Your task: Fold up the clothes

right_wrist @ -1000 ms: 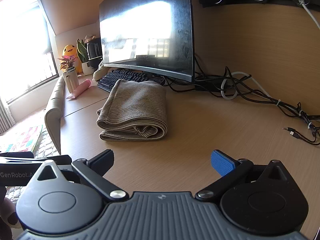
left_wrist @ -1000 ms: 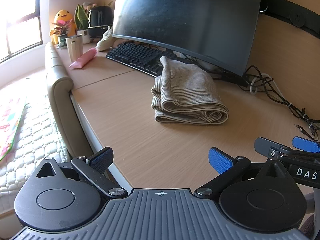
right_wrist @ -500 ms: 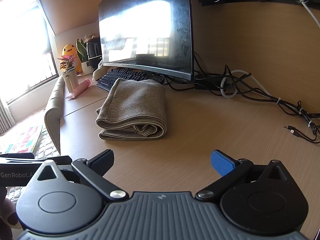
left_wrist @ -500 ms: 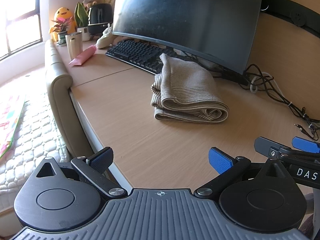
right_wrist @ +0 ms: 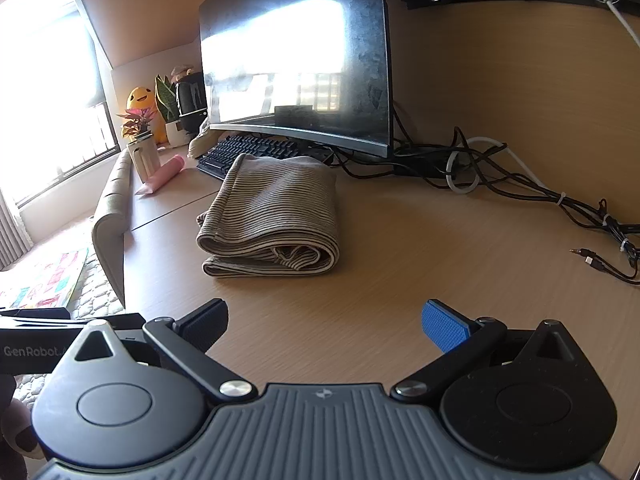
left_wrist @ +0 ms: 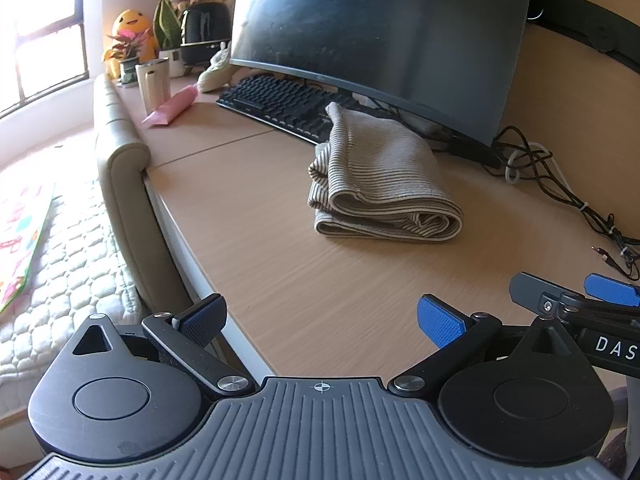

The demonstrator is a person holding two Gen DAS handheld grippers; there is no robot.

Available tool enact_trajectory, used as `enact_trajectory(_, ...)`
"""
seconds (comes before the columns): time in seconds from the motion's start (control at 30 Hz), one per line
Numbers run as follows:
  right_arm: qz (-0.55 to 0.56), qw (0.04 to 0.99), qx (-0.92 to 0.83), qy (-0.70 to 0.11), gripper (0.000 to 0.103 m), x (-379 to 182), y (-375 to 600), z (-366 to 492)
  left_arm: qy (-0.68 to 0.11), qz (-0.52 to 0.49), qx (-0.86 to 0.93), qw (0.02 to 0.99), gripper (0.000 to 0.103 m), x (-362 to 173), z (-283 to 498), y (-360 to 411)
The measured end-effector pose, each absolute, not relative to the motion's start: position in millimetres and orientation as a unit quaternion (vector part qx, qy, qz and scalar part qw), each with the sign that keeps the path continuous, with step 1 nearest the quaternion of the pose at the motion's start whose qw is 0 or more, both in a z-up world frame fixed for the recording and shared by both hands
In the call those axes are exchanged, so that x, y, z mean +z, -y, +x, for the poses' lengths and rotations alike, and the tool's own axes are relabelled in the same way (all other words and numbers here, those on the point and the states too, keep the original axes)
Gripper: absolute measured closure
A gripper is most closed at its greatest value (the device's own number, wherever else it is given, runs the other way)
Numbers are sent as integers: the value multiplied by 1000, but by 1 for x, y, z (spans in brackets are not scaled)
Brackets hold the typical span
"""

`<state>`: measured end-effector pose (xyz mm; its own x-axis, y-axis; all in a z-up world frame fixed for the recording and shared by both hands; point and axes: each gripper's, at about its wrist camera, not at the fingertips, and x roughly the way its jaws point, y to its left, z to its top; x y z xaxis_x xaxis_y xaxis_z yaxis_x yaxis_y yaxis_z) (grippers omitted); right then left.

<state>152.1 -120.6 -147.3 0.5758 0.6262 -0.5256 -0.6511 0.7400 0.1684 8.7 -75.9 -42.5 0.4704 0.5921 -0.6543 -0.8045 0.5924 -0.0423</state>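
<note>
Wooden desk (left_wrist: 256, 208) by a sunlit window, w/ monitor (left_wrist: 384, 36) and keyboard (left_wrist: 280, 104) at the back; striped beige garment (left_wrist: 380, 184) lies folded in a neat bundle mid-desk, its far end against the keyboard. Left gripper (left_wrist: 320, 320) and right gripper (right_wrist: 326, 322) both hover low over the near desk edge, side by side, pointing at the garment, jaws spread wide, nothing held. Right gripper only partly in left view, at frame edge; cream cup (left_wrist: 152, 84) contents not visible.
</note>
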Motion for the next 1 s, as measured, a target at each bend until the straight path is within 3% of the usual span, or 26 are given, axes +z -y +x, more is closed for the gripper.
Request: enact_trajectory(1.0,-18,883,365,-295,0,-149,114,148,-319,-185,393,842,0,-47,11,63)
